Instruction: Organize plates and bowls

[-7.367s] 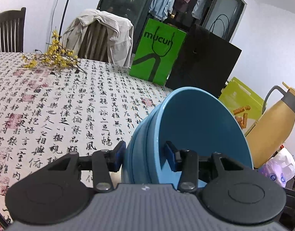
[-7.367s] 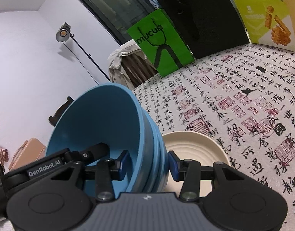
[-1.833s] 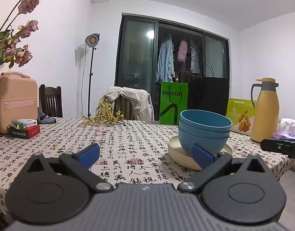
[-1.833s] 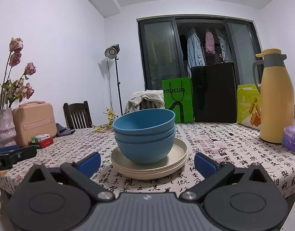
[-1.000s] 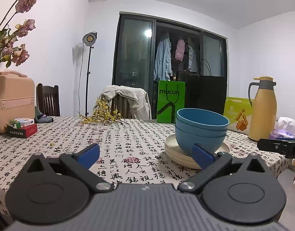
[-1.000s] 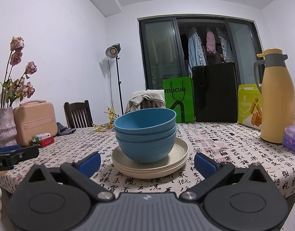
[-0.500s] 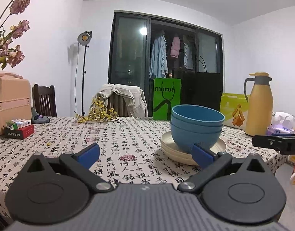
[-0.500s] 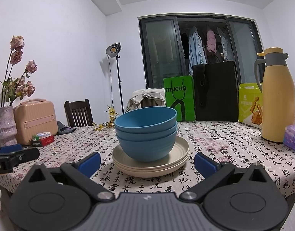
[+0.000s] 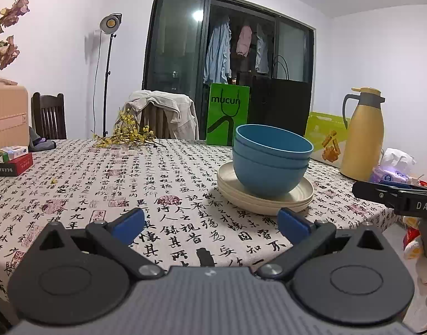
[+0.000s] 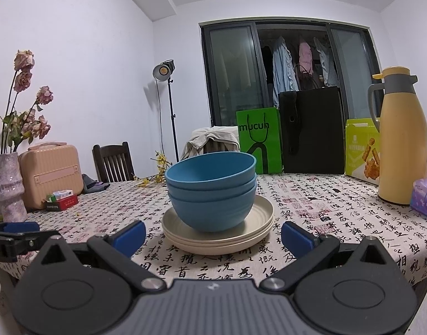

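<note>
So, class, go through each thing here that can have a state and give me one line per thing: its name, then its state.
left gripper: open, holding nothing
right gripper: open, holding nothing
blue bowls: nested, upright, on the plates
cream plates: stacked flat on the tablecloth
yellow flask: upright, lid on
green bag: standing upright

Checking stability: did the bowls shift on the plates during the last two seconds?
No. The bowls sit centred on the plates, as before.
</note>
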### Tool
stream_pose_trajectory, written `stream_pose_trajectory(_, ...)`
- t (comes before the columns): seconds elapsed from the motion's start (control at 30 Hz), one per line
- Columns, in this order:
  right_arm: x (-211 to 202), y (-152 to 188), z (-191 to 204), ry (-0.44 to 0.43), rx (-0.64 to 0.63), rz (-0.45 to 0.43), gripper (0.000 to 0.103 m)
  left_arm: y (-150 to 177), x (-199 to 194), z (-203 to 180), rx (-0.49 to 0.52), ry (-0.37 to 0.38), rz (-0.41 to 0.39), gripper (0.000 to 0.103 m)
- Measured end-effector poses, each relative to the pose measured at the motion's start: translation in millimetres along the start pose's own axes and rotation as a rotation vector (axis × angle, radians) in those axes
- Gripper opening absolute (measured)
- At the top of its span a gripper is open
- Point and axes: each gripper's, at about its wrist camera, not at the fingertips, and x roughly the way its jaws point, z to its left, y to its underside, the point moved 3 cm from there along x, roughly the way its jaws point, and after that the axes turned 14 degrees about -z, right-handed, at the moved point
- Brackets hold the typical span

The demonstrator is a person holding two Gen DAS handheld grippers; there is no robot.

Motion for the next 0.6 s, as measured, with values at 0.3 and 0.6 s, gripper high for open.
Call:
stream_pose_trajectory(0.3, 0.6, 1.9, 0.0, -0.001, 0.000, 0.004, 0.103, -0.2, -0.1, 0.1, 0.004, 0.004, 0.001, 0.103)
stream_pose_trajectory(0.6, 1.0, 6.1, 0.9, -0.006, -0.001, 0.010, 0.103, -0.7, -0.1, 0.3, -0.006, 0.010, 0.008, 0.103)
